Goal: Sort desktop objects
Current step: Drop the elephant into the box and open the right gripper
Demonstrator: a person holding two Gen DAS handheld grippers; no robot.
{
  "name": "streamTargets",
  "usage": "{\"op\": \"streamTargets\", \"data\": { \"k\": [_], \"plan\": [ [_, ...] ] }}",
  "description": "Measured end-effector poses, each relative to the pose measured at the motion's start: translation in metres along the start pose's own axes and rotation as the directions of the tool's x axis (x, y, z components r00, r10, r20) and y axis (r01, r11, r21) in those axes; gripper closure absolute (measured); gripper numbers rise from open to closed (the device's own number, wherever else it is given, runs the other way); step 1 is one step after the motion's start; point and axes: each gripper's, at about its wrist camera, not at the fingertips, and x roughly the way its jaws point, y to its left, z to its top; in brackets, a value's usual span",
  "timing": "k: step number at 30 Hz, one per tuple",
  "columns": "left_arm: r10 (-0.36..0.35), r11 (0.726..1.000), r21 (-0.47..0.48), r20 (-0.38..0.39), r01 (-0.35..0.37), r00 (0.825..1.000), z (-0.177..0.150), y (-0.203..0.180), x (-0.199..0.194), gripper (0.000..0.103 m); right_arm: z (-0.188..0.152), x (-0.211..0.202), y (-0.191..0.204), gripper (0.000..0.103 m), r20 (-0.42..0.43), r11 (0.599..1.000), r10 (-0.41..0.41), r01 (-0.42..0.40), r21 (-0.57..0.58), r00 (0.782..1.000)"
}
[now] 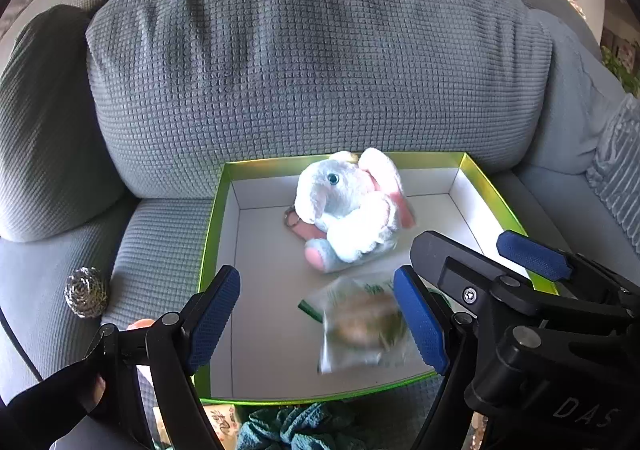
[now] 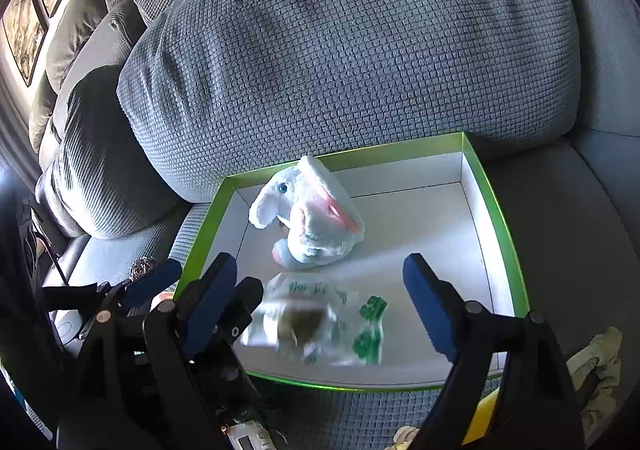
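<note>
Grey sofa seat, green-rimmed box (image 1: 208, 250) against the back cushion (image 1: 312, 61): deposit step.
The snack packet (image 1: 360, 326) lies blurred in the box's near part, just in front of the plush elephant (image 1: 348, 209). Both the left gripper (image 1: 316, 320) and right gripper (image 2: 320, 304) have fingers spread wide, released, gripping nothing; the packet sits below them. Judged next: withdraw and select another item, such as the steel scourer (image 1: 86, 292) left of the box.
</note>
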Motion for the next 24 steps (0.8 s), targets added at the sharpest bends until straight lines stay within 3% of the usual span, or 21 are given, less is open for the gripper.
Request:
{"op": "streamTargets", "data": {
  "k": [24],
  "plan": [
    [-0.007,1.0,-0.001,0.029,0.007,1.0,-0.008,0.003,-0.035,0.023,-0.011,-0.036,0.009,0.017,0.022,0.999,-0.02,0.02,-0.031,1.0]
  ]
}}
